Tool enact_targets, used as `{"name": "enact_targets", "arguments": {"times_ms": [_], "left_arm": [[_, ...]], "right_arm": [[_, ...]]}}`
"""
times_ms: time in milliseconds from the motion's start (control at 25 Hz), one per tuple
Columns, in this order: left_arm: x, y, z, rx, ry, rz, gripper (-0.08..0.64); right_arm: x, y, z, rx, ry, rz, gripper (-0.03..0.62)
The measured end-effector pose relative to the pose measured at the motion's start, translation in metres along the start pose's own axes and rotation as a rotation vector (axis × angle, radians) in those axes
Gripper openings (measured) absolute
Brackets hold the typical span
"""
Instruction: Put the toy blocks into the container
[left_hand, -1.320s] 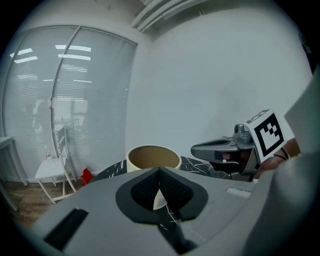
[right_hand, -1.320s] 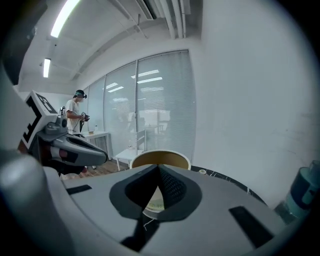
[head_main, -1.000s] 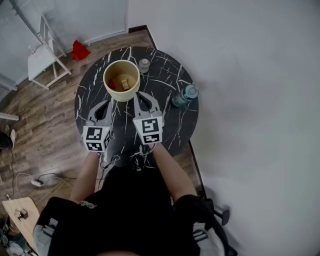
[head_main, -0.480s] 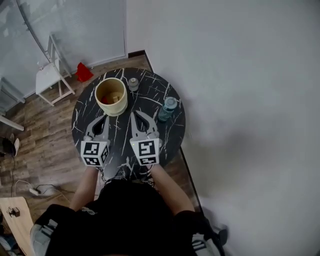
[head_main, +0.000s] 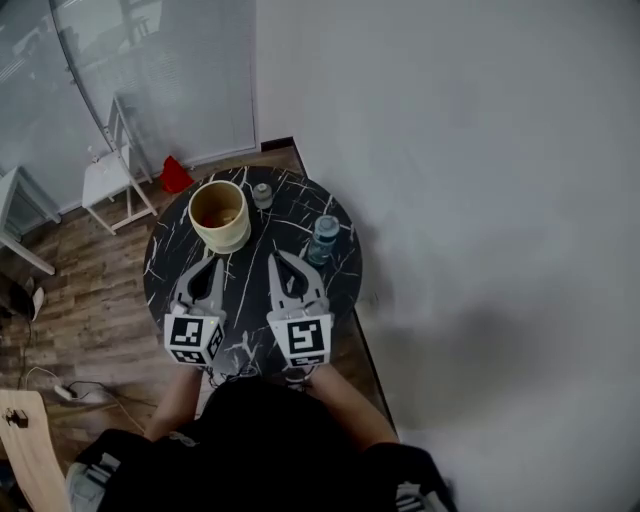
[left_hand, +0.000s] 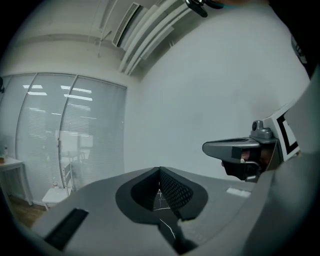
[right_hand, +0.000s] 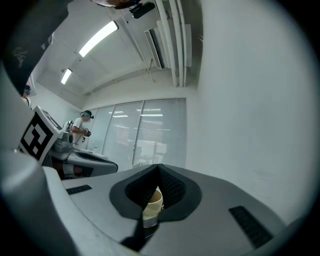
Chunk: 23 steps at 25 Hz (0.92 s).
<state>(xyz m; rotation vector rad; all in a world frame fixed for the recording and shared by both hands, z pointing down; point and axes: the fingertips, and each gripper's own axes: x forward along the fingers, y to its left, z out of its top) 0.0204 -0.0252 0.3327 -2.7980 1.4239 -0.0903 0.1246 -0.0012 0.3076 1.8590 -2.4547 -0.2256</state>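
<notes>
The container (head_main: 219, 215), a cream round tub, stands upright on the far part of the surface (head_main: 245, 285), straight ahead of the left tool (head_main: 207, 266) and ahead and to the left of the right tool (head_main: 279, 259). Something pale lies on its bottom, too small to name from the head view. In the right gripper view the container (right_hand: 151, 202) shows low down, just past that tool's tips.

Both tools hang side by side over the near half of the round black marbled surface, well short of the container and touching nothing. The left tool (left_hand: 160, 175) has its jaws pressed together with nothing between them, and the right tool (right_hand: 159, 171) is likewise pressed together and empty. Each carries its marker cube at the back, nearest the person holding them.

Ahead of the right tool, beside the container, sits a small jar (head_main: 262, 193) with a grey lid. A blue-capped bottle (head_main: 323, 238) stands upright ahead of the right tool and slightly to its right.

Beyond the surface, far out past the left tool, a red object (head_main: 176, 175) lies on the wooden floor (head_main: 90, 300) near a white chair (head_main: 108, 182).
</notes>
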Motion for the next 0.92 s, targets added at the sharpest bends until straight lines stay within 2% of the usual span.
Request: {"name": "enact_targets", "arguments": {"times_ms": [320, 680, 920], "left_arm": [[-0.016, -0.025, -0.003, -0.01, -0.003, 0.045, 0.0], [-0.012, -0.039, 0.007, 0.011, -0.008, 0.041, -0.002], [-0.011, -0.043, 0.005, 0.015, 0.0, 0.038, 0.0]], "right_arm": [[-0.036, -0.012, -0.009, 0.017, 0.01, 0.029, -0.003], [-0.046, -0.033, -0.006, -0.043, 0.01, 0.045, -0.003], [-0.049, -0.037, -0.004, -0.009, -0.002, 0.046, -0.003]]}}
